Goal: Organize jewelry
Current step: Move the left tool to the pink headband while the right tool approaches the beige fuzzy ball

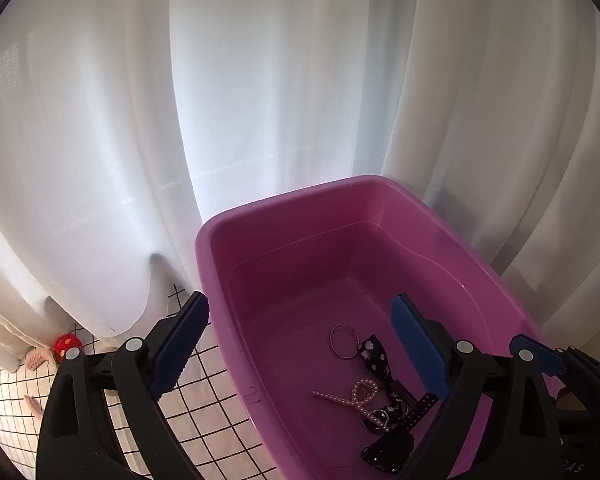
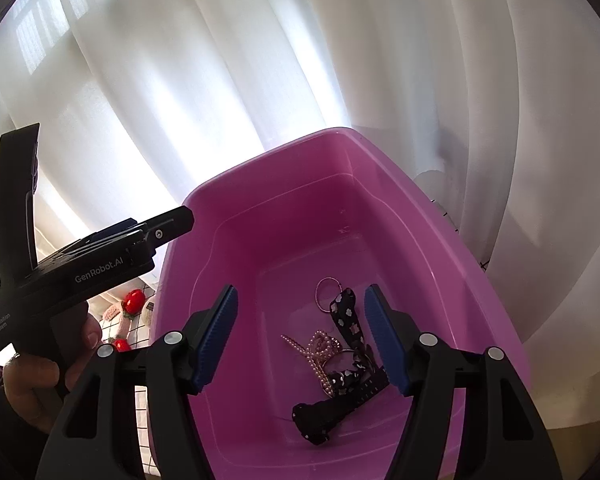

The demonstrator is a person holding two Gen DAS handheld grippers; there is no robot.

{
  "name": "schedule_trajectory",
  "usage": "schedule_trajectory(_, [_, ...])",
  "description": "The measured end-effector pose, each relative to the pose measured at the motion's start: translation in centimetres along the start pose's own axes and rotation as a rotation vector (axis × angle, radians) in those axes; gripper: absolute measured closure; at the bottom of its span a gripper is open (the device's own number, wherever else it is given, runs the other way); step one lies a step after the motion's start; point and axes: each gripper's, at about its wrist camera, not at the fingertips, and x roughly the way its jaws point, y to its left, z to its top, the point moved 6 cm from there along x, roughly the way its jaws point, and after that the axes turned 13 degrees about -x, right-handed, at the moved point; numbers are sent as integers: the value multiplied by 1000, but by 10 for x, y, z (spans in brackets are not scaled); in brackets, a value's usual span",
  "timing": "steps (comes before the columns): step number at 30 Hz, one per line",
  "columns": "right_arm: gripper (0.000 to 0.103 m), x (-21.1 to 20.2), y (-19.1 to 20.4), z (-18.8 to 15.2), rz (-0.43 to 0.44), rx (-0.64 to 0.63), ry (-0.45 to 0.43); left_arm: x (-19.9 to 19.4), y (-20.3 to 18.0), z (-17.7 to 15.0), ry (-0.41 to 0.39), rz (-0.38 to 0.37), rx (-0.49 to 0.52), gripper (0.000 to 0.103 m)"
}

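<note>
Black gripper frames with blue pads fill the bottom of both views. Taken from left to right in the left wrist view, a strawberry-shaped hair clip (image 1: 67, 345) and a fluffy pink clip (image 1: 36, 360) are seen on the grid-patterned cloth (image 1: 204, 420), well apart from the pink basin (image 1: 284, 200); a further small pink piece lies nearer the frame edge, too blurred to be named. The left gripper (image 1: 300, 344) is held with its jaws wide apart and nothing between them, one pad outside the basin wall and the other above its interior. On the basin floor a thin ring bracelet (image 1: 343, 341), a pearl bow clip (image 1: 360, 398) and black spotted ribbon pieces (image 1: 376, 360) are gathered in a loose heap, touching one another. At the right edge, the tip of the other tool is seen. In the right wrist view the hand (image 2: 36, 364) gripping the left tool's handle is seen at the left, then two red strawberry clips (image 2: 134, 300) and a pink one on the cloth, then the right gripper (image 2: 302, 340), its jaws parted and empty, hovering over the heap in the basin. The task is judged to be partly done: one ring, one pearl piece and what seem to be two black ribbon items are already stowed, while at least three clips are left outside on the cloth.
</note>
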Motion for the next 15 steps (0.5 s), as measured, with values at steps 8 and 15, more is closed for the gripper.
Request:
schedule_trajectory(8, [38, -1, 20, 3, 48, -11, -5, -35, 31, 7, -50, 43, -72, 8])
schedule_trajectory(15, [34, -3, 65, 9, 103, -59, -14, -79, 70, 5, -79, 114, -86, 6])
